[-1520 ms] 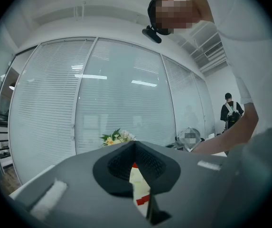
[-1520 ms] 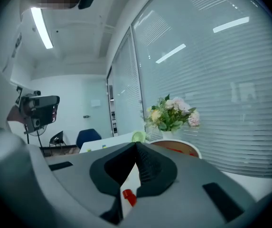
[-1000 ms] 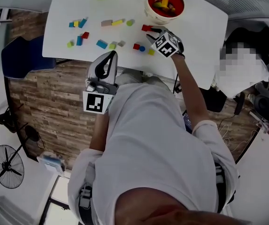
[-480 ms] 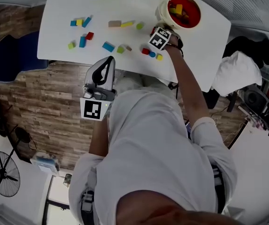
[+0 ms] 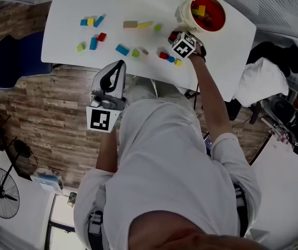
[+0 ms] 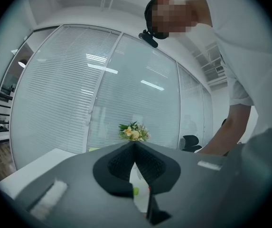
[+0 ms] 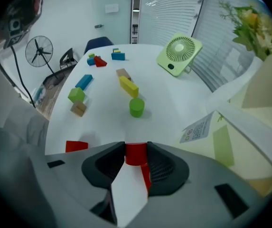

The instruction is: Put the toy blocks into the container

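With our right gripper [image 7: 136,147] just closing its jaws onto the red block [image 7: 136,156] on the table [image 5: 65,40] beside the container [image 5: 182,13], we should pinch it squarely before lifting, while our left gripper [image 6: 135,144] waits empty, jaws together.

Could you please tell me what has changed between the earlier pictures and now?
The right gripper came down beside the container onto a red block. Its jaws have just been closing, and the block now sits gripped between them. The left gripper stayed shut and empty, off the edge of the table, and the other blocks lie where they were.
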